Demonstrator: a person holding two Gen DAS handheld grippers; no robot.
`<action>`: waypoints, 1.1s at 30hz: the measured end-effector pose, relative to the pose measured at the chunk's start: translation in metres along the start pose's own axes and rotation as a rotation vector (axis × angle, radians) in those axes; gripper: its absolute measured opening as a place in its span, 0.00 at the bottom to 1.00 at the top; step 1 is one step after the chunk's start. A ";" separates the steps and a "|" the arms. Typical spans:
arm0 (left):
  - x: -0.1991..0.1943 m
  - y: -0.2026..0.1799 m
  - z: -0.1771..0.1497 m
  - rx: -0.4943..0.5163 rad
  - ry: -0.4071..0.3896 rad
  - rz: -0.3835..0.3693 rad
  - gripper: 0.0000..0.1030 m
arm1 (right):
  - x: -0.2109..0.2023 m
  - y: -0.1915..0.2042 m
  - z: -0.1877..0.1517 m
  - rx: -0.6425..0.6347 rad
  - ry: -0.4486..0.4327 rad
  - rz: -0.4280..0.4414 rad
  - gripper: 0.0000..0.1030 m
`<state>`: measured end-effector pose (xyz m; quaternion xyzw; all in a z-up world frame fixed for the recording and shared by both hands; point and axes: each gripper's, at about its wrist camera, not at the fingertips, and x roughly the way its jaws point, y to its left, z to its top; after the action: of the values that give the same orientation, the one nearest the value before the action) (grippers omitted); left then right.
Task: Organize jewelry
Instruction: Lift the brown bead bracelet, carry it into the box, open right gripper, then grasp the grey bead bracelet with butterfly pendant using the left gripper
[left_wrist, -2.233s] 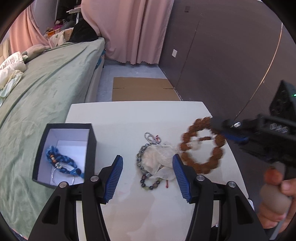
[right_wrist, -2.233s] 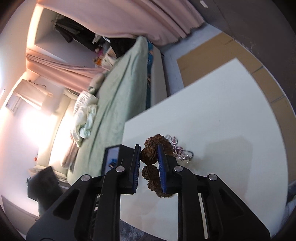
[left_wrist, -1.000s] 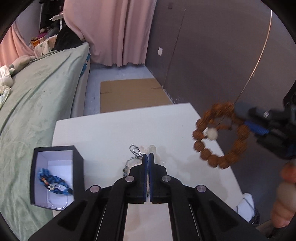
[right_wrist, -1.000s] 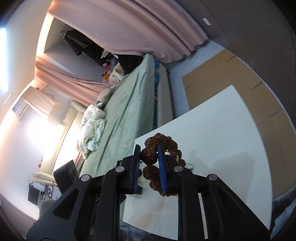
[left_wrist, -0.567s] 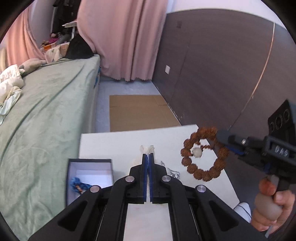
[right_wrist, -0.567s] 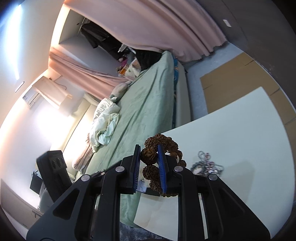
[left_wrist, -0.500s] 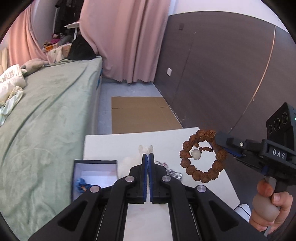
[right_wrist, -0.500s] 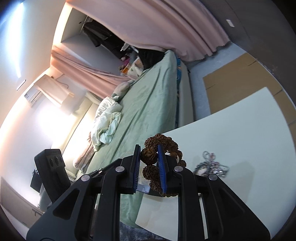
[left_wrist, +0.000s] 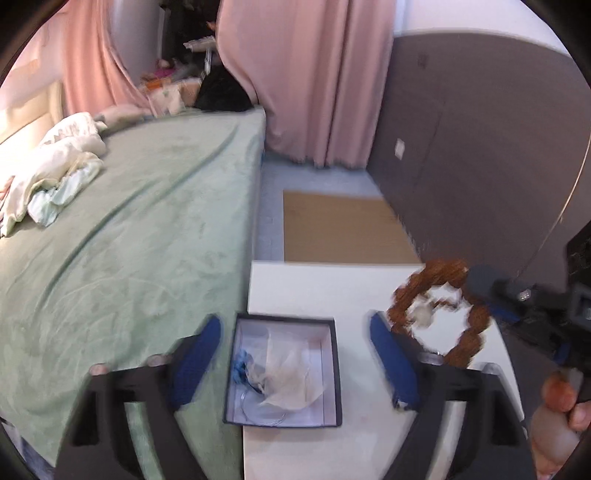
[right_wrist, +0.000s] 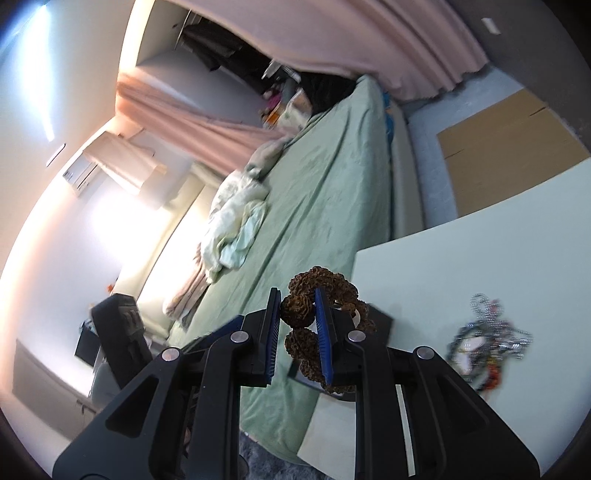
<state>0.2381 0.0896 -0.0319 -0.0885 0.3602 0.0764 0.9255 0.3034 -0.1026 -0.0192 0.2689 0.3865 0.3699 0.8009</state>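
A black jewelry box (left_wrist: 337, 365) with a white inside sits at the left edge of the white table (left_wrist: 314, 288). Inside lie a clear plastic bag (left_wrist: 291, 376), a blue braided bracelet (left_wrist: 242, 369) and a thin ring. My left gripper (left_wrist: 295, 358) is open and empty, its blue pads spread on either side of the box. My right gripper (right_wrist: 297, 321) is shut on a brown seed-bead bracelet (right_wrist: 325, 284), which hangs above the table right of the box in the left wrist view (left_wrist: 439, 317). A tangle of beaded chains (right_wrist: 487, 339) lies on the table.
A bed with a green cover (left_wrist: 129, 240) runs along the table's left side, with crumpled white bedding (left_wrist: 55, 166) on it. A flat cardboard sheet (left_wrist: 343, 229) lies on the floor beyond the table. A dark wall panel (left_wrist: 480, 147) stands to the right.
My left gripper, which was shut on the plastic bag, has opened over the box and the bag now lies inside. The right gripper still holds the brown bracelet, now nearer the box.
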 end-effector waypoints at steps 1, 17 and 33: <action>-0.003 0.003 -0.002 0.008 -0.002 0.002 0.78 | 0.008 0.003 -0.001 -0.013 0.010 0.012 0.19; -0.038 0.054 -0.029 -0.065 0.008 0.101 0.92 | 0.081 0.015 -0.023 -0.086 0.153 0.023 0.74; -0.030 0.000 -0.036 -0.030 0.035 0.026 0.92 | -0.009 -0.018 -0.021 -0.093 0.168 -0.259 0.87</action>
<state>0.1932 0.0799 -0.0378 -0.0989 0.3764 0.0920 0.9166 0.2892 -0.1168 -0.0399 0.1477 0.4662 0.3024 0.8182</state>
